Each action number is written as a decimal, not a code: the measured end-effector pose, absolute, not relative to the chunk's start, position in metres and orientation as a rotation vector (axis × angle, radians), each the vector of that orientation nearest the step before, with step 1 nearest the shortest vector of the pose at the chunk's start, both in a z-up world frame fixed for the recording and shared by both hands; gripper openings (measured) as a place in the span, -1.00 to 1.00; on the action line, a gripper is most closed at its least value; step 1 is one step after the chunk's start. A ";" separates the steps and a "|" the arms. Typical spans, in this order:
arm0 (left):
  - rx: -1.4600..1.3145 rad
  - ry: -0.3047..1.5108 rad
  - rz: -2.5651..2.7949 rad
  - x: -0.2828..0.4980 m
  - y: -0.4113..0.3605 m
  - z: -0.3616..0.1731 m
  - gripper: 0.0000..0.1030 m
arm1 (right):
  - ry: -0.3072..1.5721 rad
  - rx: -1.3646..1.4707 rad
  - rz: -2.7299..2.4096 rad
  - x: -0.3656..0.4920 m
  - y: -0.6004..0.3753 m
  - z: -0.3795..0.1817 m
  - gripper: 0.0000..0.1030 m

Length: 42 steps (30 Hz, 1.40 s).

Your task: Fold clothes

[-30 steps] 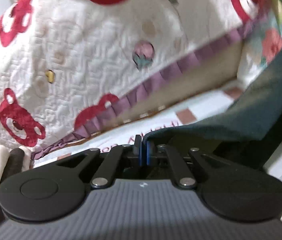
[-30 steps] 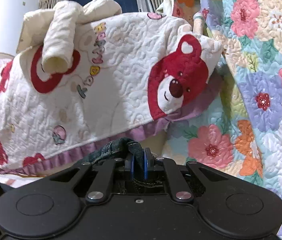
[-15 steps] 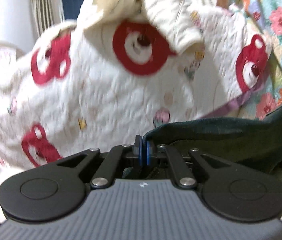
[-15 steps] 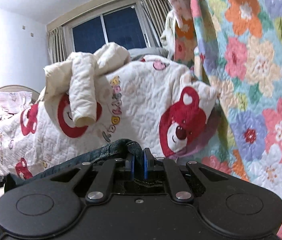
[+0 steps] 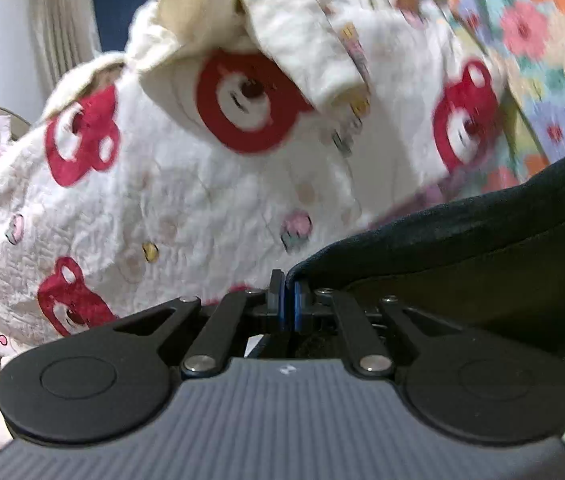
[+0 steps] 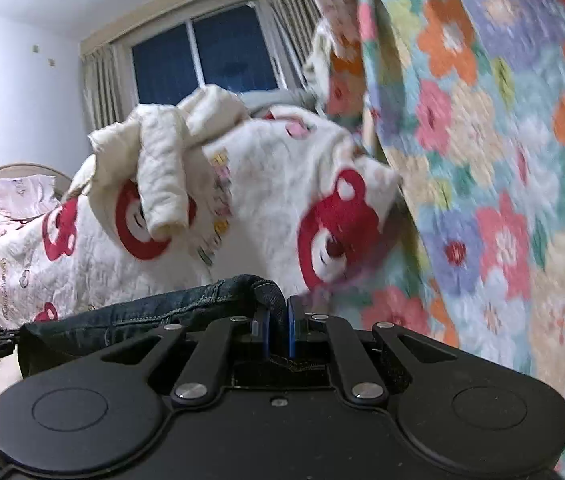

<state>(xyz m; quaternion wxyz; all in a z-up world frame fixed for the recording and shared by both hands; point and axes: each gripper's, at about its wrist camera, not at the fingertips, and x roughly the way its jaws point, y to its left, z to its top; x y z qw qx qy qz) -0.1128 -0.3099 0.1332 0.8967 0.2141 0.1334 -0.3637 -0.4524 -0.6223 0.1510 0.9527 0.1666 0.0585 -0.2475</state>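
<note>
Between both tools, pinched jeans

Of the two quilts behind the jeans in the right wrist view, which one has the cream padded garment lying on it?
The white quilt with red bear faces; the cream padded garment is draped over its top. The multicoloured flower-patterned quilt to its right carries nothing.

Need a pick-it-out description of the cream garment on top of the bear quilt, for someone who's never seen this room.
Find the dark window at the back of the room, then the white quilt with red bears heaped below it. On the heap's top lies the cream padded garment, one sleeve hanging down over a red bear face. It is plain cream with no print, unlike the quilt and the floral blanket on the right.
</note>
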 end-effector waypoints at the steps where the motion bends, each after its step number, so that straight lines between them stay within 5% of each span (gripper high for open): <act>1: 0.486 0.291 -0.764 -0.112 -0.315 0.127 -0.92 | 0.117 0.378 -0.511 -0.451 -0.626 0.143 -0.83; 9: 0.659 0.314 -0.771 0.011 -0.436 0.132 -0.90 | 0.242 0.189 -0.615 -0.311 -0.701 0.142 -0.80; 11: 0.696 0.284 -0.664 0.050 -0.475 0.115 -0.79 | 0.228 -0.037 -0.751 -0.262 -0.715 0.129 -0.42; 12: 0.717 0.303 -0.616 0.067 -0.494 0.103 -0.65 | 0.235 -0.135 -0.807 -0.240 -0.722 0.122 -0.07; 13: 0.723 0.344 -0.584 0.082 -0.509 0.089 -0.48 | 0.278 -0.191 -0.841 -0.222 -0.729 0.110 0.07; 14: 0.716 0.369 -0.574 0.090 -0.519 0.077 -0.28 | 0.323 -0.217 -0.868 -0.207 -0.735 0.100 0.06; 18: 0.661 0.421 -0.636 0.078 -0.514 0.042 -0.01 | 0.420 0.042 -0.743 -0.225 -0.741 0.072 0.07; 28: 0.629 0.587 -0.796 0.016 -0.423 -0.007 0.34 | 0.659 0.469 -0.639 -0.351 -0.742 -0.025 0.14; 42: 0.499 0.797 -0.776 -0.035 -0.326 -0.055 0.36 | 0.611 1.224 -0.646 -0.388 -0.753 -0.137 0.15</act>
